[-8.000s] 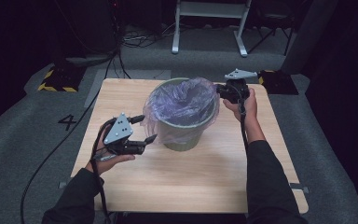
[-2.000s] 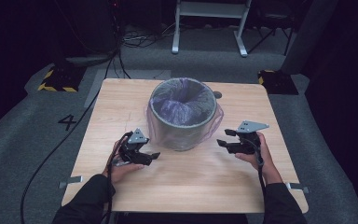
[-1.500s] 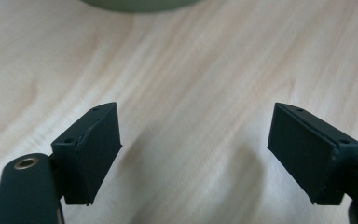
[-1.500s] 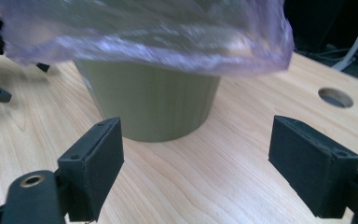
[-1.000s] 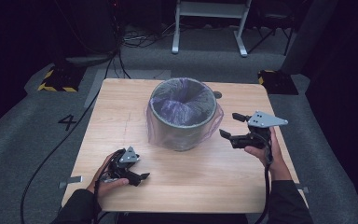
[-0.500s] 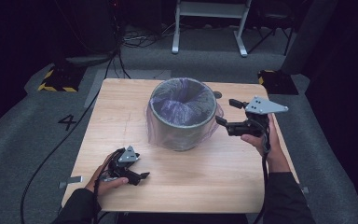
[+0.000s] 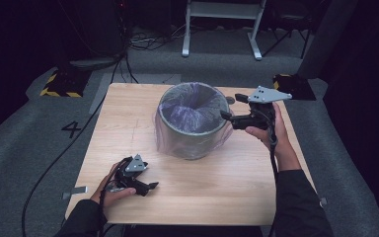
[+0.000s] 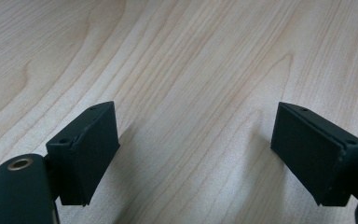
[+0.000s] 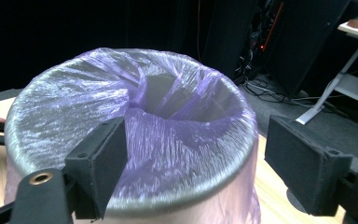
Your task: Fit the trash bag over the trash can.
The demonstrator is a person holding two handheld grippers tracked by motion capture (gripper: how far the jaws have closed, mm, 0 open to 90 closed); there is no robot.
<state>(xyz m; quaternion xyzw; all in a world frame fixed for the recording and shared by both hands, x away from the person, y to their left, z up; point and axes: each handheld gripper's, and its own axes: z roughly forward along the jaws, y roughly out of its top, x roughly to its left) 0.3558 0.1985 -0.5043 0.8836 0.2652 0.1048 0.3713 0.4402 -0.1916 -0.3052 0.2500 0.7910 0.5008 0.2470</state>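
A grey bin (image 7: pixel 192 128) lined with a translucent purple bag (image 7: pixel 190 116) stands upright in the middle of the wooden table (image 7: pixel 128 113). The bag folds over the rim and hangs down the outside. My right gripper (image 7: pixel 227 117) is held above the table at the bin's right rim, pointing at it, jaws open with nothing between them. In the right gripper view the bag-covered rim (image 9: pixel 135 135) sits just beyond the right gripper (image 9: pixel 196 163). My left gripper (image 7: pixel 150 186) rests near the table's front left, open and empty. The left gripper (image 8: pixel 196 158) looks down at bare wood.
A dark cable (image 7: pixel 54 163) trails off the table's left side onto the grey floor. A white frame stand (image 7: pixel 222 24) and cables lie on the floor beyond the table. A yellow-black striped block (image 7: pixel 59 84) sits at the far left.
My right gripper has risen and moved left toward the bin's rim. The left gripper has stayed in place on the front left of the table.
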